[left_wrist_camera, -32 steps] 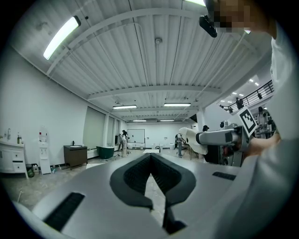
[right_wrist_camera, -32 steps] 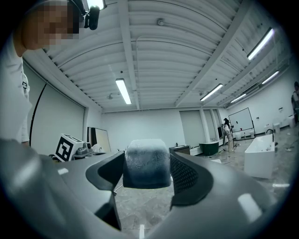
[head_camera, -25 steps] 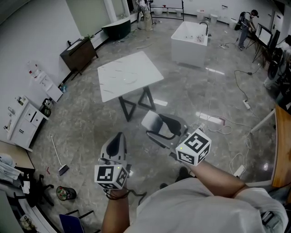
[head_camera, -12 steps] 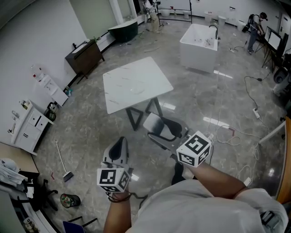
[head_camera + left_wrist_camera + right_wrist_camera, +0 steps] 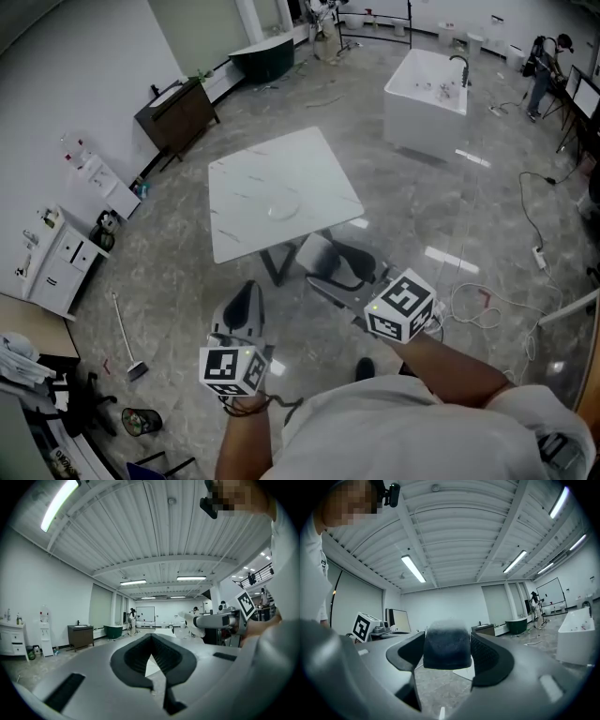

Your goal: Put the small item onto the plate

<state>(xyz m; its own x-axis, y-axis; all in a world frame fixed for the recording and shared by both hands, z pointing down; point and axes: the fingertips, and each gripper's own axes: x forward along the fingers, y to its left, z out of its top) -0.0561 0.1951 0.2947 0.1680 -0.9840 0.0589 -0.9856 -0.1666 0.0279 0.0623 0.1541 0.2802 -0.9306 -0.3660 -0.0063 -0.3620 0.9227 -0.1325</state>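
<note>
right gripper point(image 5: 447, 657) clamped on a dark small item point(image 5: 446, 645), left gripper point(image 5: 151, 652) pinched shut, empty, plate point(image 5: 281, 208) on white table point(image 5: 244, 220) well ahead

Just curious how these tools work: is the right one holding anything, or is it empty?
Holding. The right gripper has its jaws shut on a small dark item, which they press from both sides in the right gripper view.

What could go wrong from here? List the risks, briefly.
1. The small dark item sits pinched in the right gripper over the floor, short of the table; a slip would drop it.
2. The plate looks pale against the white tabletop, so placement could miss it.
3. Loose cables lie nearby: possible trip.
</note>
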